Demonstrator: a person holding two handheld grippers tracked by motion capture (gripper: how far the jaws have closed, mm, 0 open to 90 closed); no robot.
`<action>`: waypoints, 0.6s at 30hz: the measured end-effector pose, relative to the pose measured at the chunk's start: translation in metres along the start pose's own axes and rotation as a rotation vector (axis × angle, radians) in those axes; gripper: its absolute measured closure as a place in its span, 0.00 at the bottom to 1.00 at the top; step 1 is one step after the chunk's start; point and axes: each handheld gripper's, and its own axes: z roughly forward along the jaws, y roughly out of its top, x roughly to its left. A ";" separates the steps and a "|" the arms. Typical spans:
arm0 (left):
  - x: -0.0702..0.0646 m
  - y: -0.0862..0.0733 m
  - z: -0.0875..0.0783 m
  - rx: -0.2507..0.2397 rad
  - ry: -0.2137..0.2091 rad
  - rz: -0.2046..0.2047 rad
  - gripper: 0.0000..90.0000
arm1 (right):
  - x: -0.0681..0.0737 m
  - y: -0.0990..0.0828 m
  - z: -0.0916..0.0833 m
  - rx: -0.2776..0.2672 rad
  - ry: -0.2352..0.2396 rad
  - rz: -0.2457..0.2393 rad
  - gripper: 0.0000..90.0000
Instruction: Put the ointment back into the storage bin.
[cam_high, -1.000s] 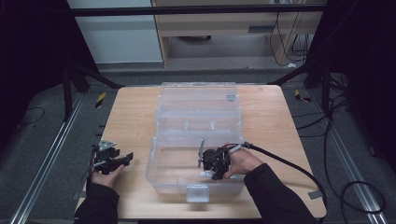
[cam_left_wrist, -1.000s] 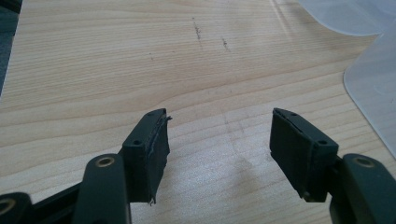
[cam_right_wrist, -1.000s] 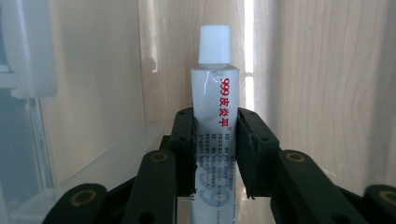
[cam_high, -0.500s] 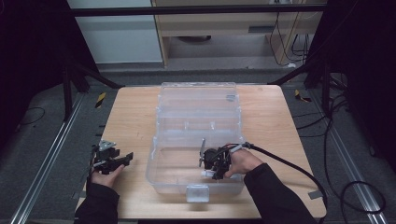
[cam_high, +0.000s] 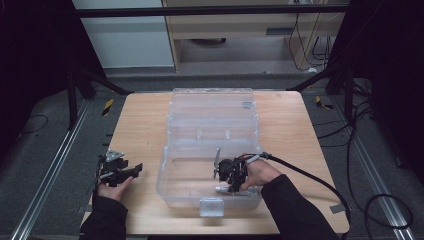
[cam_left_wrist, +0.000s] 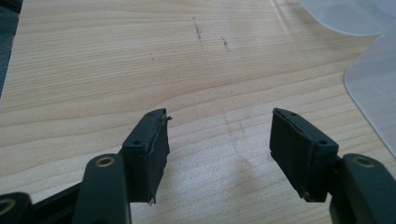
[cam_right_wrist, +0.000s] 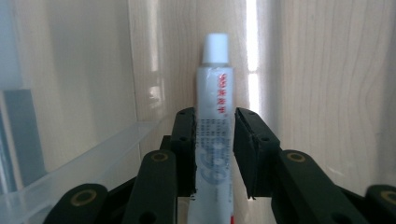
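Note:
A clear plastic box (cam_high: 164, 172) stands open in the middle of the wooden table (cam_high: 140, 125), its lid (cam_high: 212, 105) laid back behind it. My right gripper (cam_high: 222, 176) is down inside the box's front part. In the right gripper view, my right gripper (cam_right_wrist: 215, 116) is shut on a white tube (cam_right_wrist: 215, 93) with red print, white cap pointing away from me. My left gripper (cam_high: 134, 171) hovers over bare wood left of the box. In the left gripper view, my left gripper (cam_left_wrist: 217, 126) is open with nothing between the jaws.
The box has a latch (cam_high: 211, 206) on its front wall, and an inner ledge (cam_right_wrist: 93, 149) runs beside the tube. A black cable (cam_high: 310, 177) trails right from the right gripper. The box's clear edge (cam_left_wrist: 373, 88) lies right of the left gripper.

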 end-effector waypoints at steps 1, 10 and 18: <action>0.000 0.000 0.000 0.000 0.000 0.000 0.41 | -0.001 0.000 0.000 -0.003 -0.002 -0.016 0.77; 0.000 0.000 0.000 -0.001 0.001 0.000 0.41 | 0.001 -0.003 -0.009 -0.035 -0.020 0.000 0.75; 0.000 0.000 -0.001 -0.002 0.002 0.002 0.41 | 0.004 -0.015 -0.038 -0.146 -0.053 0.083 0.68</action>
